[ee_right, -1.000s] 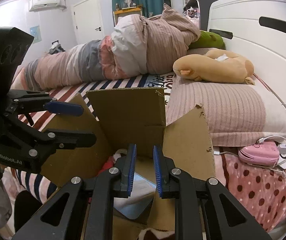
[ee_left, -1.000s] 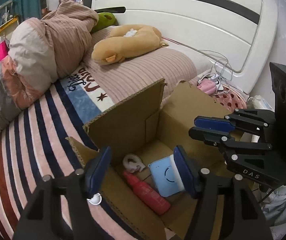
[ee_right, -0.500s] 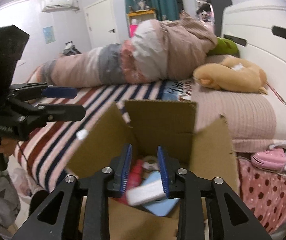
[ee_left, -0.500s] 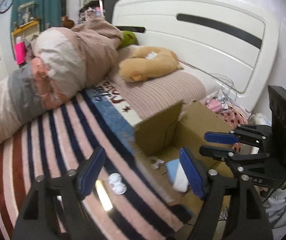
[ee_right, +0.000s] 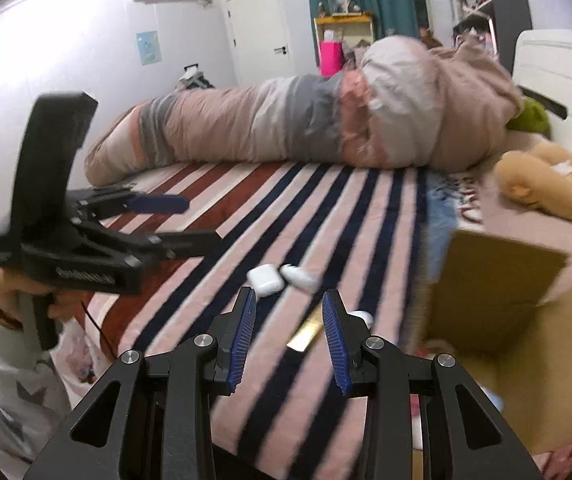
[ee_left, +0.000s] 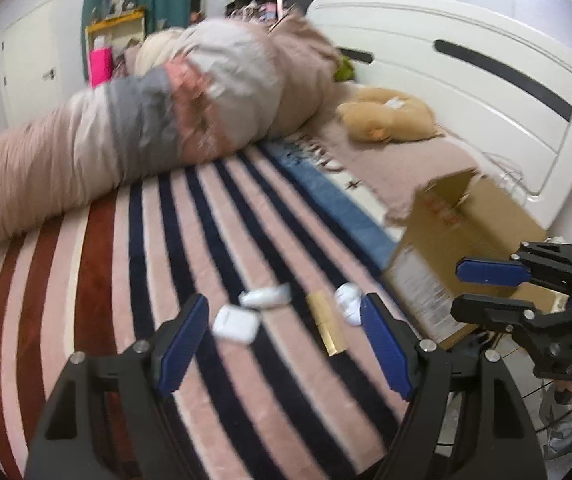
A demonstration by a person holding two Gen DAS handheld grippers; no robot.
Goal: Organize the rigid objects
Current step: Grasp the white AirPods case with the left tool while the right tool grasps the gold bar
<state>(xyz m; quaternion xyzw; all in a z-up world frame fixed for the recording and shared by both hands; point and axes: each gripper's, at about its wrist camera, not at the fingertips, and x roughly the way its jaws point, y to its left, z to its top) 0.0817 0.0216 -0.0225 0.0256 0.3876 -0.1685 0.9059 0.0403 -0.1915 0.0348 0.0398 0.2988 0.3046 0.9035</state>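
Small objects lie on the striped blanket (ee_left: 98, 280): a white earbud case (ee_left: 234, 325) (ee_right: 265, 278), a white oblong piece (ee_left: 266, 295) (ee_right: 299, 274), a gold bar (ee_left: 325, 328) (ee_right: 305, 334) and a white rounded item (ee_left: 347, 308) (ee_right: 359, 316). My left gripper (ee_left: 284, 338) is open and empty, above the blanket just short of them. My right gripper (ee_right: 287, 334) is open and empty, over the gold bar; it also shows at the right of the left wrist view (ee_left: 485, 286). An open cardboard box (ee_left: 465, 236) (ee_right: 505, 300) stands to the right.
A rolled duvet (ee_left: 146, 120) (ee_right: 305, 120) lies across the far side of the bed. A tan plush toy (ee_left: 389, 118) (ee_right: 549, 180) rests on the pillow by the white headboard (ee_left: 485, 60). The bed's near edge is under both grippers.
Both grippers have swung left, away from over the box to the blanket. My right gripper has opened. The small objects on the blanket have come into view.
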